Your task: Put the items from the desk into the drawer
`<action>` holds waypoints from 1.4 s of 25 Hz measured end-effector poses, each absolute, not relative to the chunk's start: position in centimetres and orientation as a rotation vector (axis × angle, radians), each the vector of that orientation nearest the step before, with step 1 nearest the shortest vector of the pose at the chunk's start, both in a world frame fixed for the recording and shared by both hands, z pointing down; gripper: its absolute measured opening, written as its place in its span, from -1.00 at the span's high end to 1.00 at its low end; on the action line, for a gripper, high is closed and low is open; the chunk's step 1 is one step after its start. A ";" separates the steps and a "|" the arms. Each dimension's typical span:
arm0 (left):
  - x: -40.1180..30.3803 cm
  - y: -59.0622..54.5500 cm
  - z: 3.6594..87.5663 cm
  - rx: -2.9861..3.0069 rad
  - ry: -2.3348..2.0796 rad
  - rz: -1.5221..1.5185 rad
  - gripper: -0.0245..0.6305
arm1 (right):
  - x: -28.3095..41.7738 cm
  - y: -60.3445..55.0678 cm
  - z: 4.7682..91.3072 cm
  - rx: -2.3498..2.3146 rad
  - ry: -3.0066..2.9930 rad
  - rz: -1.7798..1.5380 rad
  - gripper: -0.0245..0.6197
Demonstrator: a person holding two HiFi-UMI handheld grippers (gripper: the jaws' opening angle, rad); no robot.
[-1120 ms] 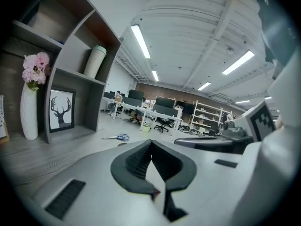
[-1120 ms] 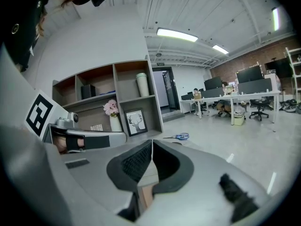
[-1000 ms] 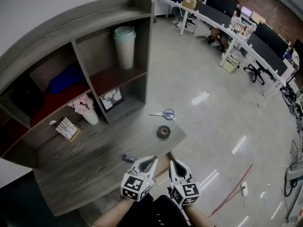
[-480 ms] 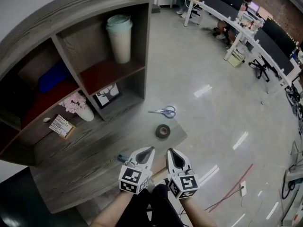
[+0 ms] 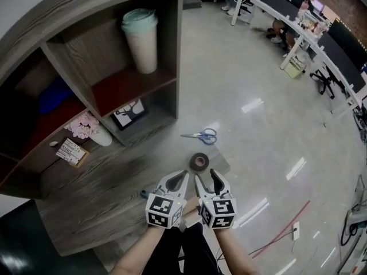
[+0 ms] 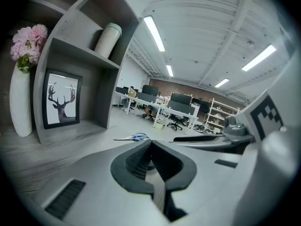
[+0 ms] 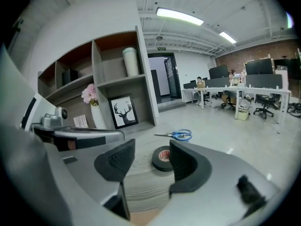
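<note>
Right gripper (image 5: 205,177) fingers just opened partway (empty), tape roll (image 7: 163,158) just ahead, left gripper (image 6: 150,144) fingers together.

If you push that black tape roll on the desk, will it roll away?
Probably not: the tape roll lies flat on the desk, so it would likely slide. It looks small, stiff, probably light. Tipped onto its edge, it might roll.

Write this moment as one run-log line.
left gripper shut | right gripper just opened, empty, tape roll ahead | scissors on desk
</note>
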State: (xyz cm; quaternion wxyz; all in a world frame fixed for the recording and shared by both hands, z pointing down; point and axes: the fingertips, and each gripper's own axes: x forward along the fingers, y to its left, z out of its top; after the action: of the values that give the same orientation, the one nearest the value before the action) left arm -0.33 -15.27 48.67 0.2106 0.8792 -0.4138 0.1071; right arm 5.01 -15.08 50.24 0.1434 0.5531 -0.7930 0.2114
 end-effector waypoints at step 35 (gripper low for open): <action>-1.6 -20.7 54.3 2.239 -1.231 0.303 0.90 | 4.6 -21.3 60.9 1.318 -1.997 0.660 -0.32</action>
State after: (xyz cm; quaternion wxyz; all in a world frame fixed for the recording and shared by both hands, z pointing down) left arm -1.63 -20.72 54.31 0.2804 0.8352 -0.4594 0.1132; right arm 4.64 -21.30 60.85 0.3239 0.5025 -0.7611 0.2515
